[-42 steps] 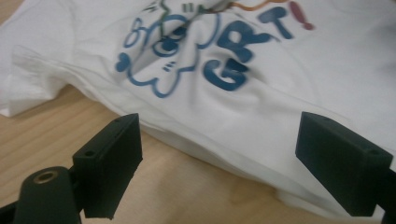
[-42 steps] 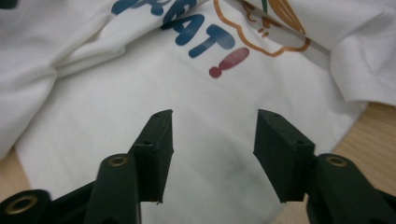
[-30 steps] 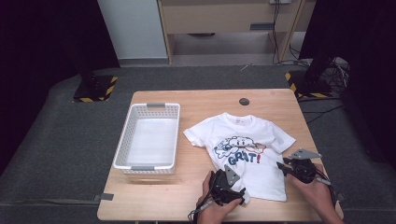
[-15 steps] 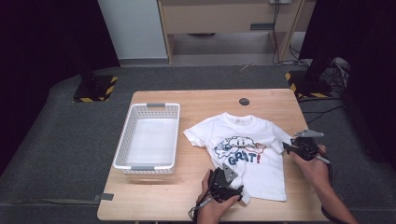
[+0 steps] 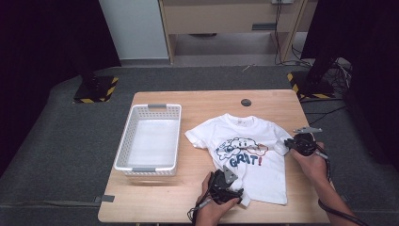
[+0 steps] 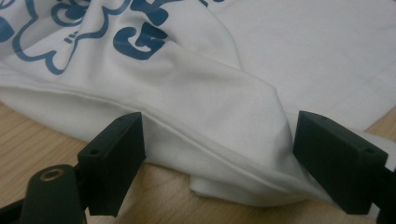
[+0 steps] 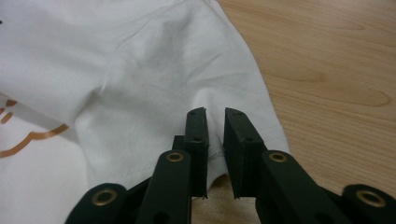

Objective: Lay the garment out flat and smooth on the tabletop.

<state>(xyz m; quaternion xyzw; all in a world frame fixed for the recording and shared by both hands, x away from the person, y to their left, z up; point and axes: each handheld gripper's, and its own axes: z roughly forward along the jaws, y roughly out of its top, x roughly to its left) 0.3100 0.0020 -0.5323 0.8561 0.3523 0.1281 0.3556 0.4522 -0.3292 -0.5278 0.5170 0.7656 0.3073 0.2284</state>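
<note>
A white T-shirt point(image 5: 251, 162) with a blue cartoon print lies face up on the wooden table point(image 5: 211, 101). My left gripper point(image 5: 234, 193) is at the shirt's near left hem corner. In the left gripper view its jaws stand wide apart, and a rumpled fold of the shirt point(image 6: 210, 107) lies between them at the left gripper point(image 6: 219, 172). My right gripper point(image 5: 288, 143) is at the shirt's right sleeve. Its jaws have just been closing. In the right gripper view the right gripper point(image 7: 215, 135) pinches the sleeve's hem point(image 7: 154, 79).
A white slotted basket point(image 5: 148, 107) with nothing in it stands on the table's left half. A small black round disc point(image 5: 245, 102) lies near the far edge. Bare wood runs right of the sleeve point(image 7: 327, 70). Dark floor surrounds the table.
My right gripper has moved away from the person along the shirt's right side to the sleeve and narrowed its jaws onto the hem. The left gripper has stayed at the hem corner.
</note>
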